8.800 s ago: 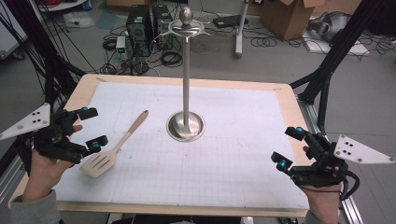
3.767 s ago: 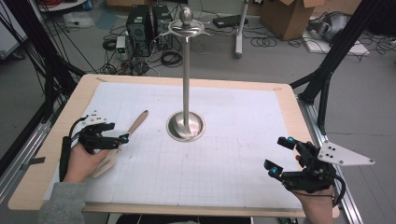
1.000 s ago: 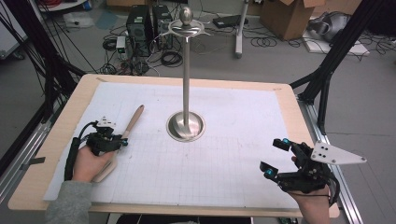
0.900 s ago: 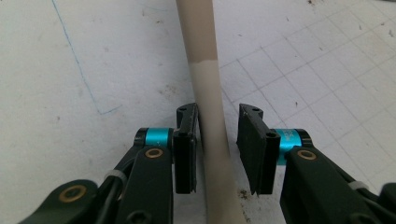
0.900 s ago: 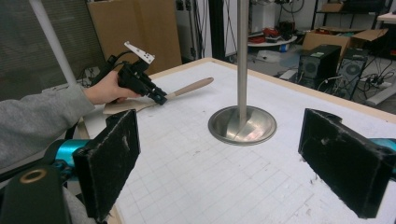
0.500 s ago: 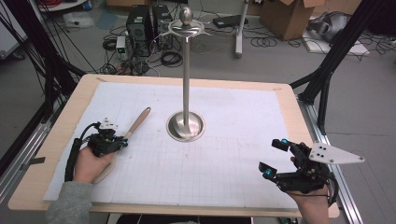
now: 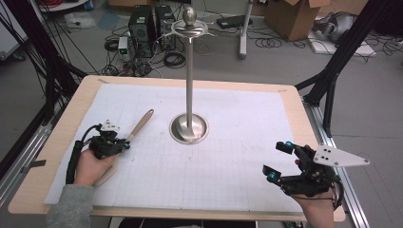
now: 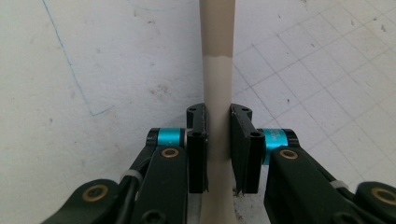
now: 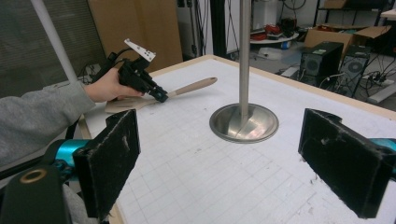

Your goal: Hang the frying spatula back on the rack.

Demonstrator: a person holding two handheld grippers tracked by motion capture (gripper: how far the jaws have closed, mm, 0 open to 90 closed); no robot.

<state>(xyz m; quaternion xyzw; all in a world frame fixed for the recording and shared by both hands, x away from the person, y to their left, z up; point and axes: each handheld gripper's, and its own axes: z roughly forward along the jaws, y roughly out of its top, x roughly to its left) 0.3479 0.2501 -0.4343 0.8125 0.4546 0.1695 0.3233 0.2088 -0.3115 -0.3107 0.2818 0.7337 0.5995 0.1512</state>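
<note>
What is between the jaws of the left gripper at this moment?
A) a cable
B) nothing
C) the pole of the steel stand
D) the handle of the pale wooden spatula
D: in the left gripper view, the left gripper has its black jaws shut on the pale wooden spatula, at its handle.

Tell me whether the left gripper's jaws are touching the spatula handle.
Touching. In the left gripper view, the left gripper has both black jaws pressed flat against the sides of the wooden spatula handle, with no gap on either side.
</note>
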